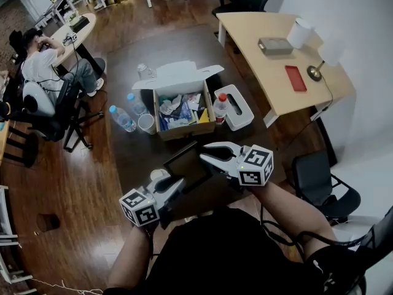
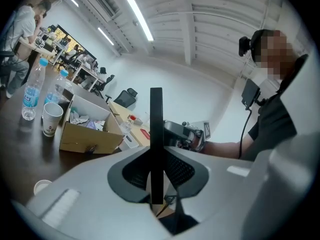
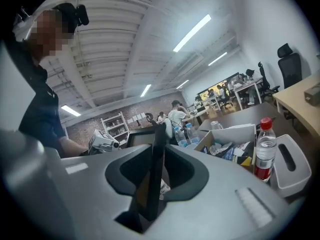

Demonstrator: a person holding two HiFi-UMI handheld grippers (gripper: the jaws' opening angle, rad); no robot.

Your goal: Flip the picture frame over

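Pinching picture frame (image 1: pixel 187 166), left claw (image 1: pixel 174 186), right claw (image 1: pixel 207 155); face visible overhead only.

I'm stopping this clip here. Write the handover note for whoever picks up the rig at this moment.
Left tongs: shut on one edge of the picture frame.
Right tongs: shut on the opposite edge.
Frame: held in the air between the two, tilted, over the dark table, on the near side of the cardboard box.
Done: frame is off the table.
Left: turn it over and set it back down.
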